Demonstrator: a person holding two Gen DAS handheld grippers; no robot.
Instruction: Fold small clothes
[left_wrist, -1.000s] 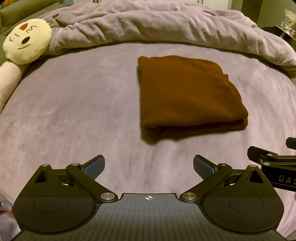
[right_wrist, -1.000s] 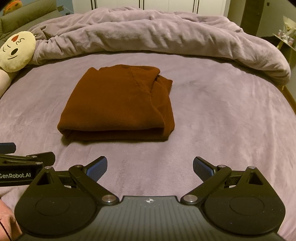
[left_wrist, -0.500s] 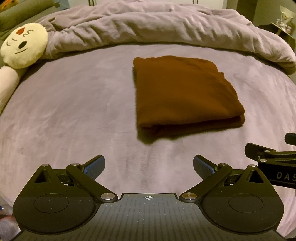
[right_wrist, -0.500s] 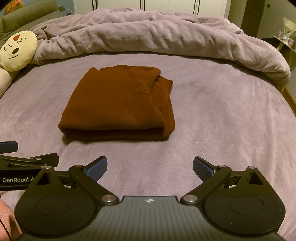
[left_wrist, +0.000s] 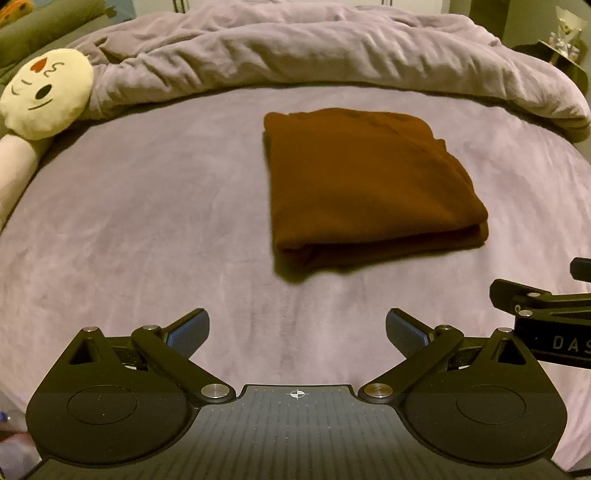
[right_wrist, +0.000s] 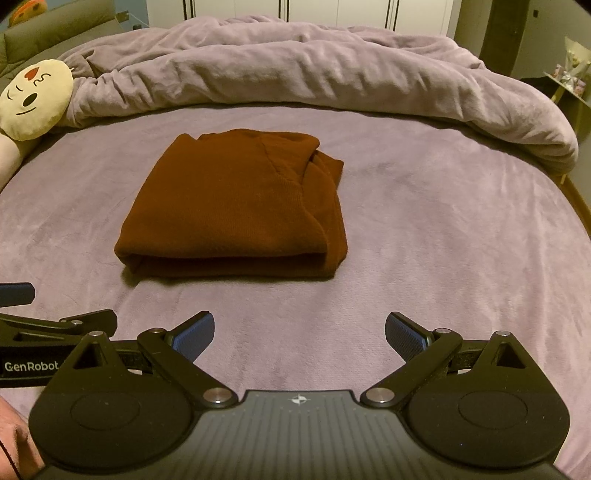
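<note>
A brown knit garment (left_wrist: 369, 184) lies folded into a thick rectangle on the purple bed cover; it also shows in the right wrist view (right_wrist: 236, 206), with a loose layer along its right side. My left gripper (left_wrist: 297, 330) is open and empty, held back from the garment's near edge. My right gripper (right_wrist: 299, 332) is open and empty, also short of the near edge. Each gripper shows at the other view's side edge.
A bunched purple duvet (right_wrist: 314, 66) runs across the far side of the bed. A cream plush face pillow (left_wrist: 46, 92) lies at the far left. The bed's right edge (right_wrist: 576, 199) curves away, with a small shelf beyond it.
Both grippers have drifted slightly; the garment sits a little further left in the left wrist view. Both stay open and the garment has not changed shape.
</note>
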